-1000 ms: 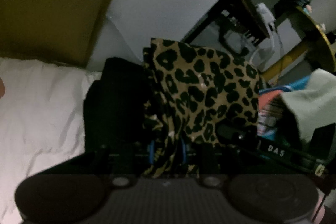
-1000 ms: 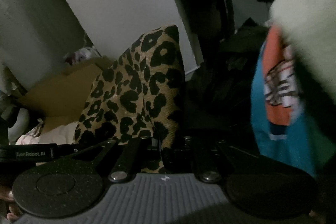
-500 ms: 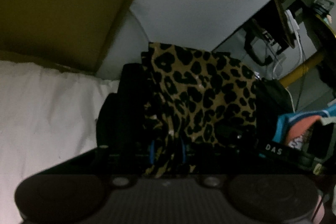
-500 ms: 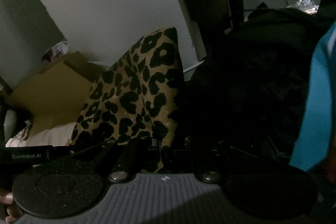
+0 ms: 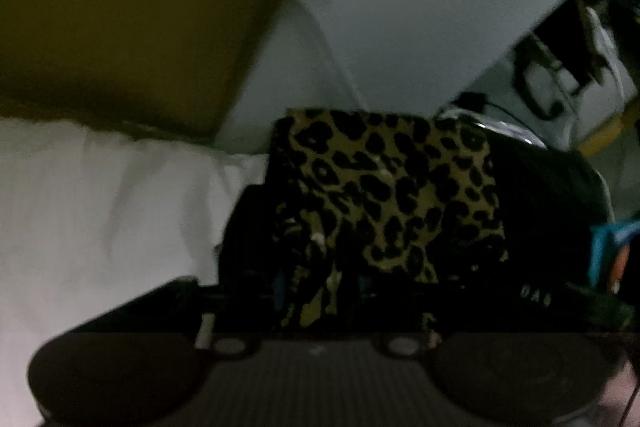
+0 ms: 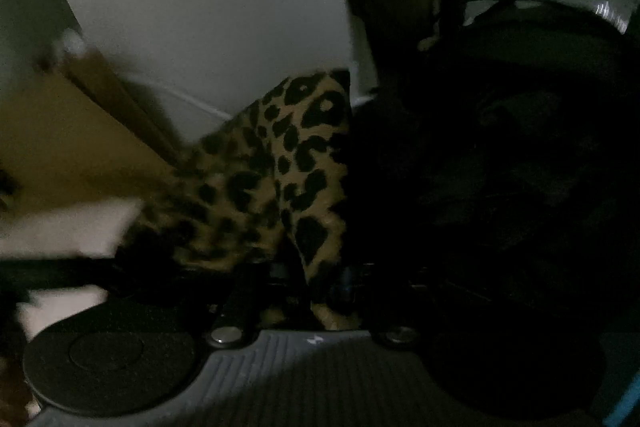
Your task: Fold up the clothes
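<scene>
Leopard-print cloth [image 5: 384,187] – soft, matt, creased white sheet [image 5: 100,207]

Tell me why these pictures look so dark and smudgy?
Left wrist view: dim light, the leopard-print cloth is softly blurred, and the white sheet is the brightest patch. Right wrist view: darker still, its right half nearly black, the cloth's left edge smeared by motion. Both views bend straight edges, as fisheye lenses do.

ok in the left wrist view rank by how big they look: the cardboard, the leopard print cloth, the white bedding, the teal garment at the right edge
1. cardboard and white bedding: too close in area to separate; the cardboard's nearness may inflate it.
2. leopard print cloth
3. teal garment: only a sliver shows.
</scene>
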The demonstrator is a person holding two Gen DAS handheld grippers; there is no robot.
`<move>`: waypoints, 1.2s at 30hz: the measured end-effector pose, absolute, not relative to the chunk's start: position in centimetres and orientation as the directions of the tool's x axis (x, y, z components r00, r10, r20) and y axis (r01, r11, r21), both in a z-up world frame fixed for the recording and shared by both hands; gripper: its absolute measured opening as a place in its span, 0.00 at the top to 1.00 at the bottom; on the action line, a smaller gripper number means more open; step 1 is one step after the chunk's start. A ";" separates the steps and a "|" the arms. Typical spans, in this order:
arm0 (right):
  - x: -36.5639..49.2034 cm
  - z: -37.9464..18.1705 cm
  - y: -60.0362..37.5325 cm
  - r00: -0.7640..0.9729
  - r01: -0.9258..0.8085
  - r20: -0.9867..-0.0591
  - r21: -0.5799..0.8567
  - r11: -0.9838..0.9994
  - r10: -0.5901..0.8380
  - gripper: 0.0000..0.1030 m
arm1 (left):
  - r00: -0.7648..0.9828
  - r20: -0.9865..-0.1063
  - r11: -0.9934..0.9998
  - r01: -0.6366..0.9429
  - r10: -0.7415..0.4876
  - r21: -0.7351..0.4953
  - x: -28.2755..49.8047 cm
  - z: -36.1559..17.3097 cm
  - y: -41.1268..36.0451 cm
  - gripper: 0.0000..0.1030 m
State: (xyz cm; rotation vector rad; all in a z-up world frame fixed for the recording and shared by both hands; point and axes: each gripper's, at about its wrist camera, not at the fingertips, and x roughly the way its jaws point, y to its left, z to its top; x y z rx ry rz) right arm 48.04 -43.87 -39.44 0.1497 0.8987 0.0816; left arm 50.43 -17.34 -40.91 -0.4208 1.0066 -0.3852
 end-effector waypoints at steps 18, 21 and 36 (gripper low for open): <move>46.5 -36.1 -45.2 0.682 -0.056 -0.710 0.188 0.981 0.175 0.54 | 0.632 -0.680 0.928 0.246 -0.372 -0.279 50.1 -33.9 -16.9 0.55; 46.1 -36.4 -44.7 0.679 -0.072 -0.708 0.195 0.978 0.191 0.53 | 0.635 -0.648 0.907 0.296 -0.420 -0.299 49.9 -33.4 -18.0 0.57; 47.3 -40.1 -44.0 0.633 -0.024 -0.758 0.187 0.982 0.159 0.60 | 0.534 -0.794 0.956 0.195 -0.291 -0.219 50.8 -38.2 -20.1 0.66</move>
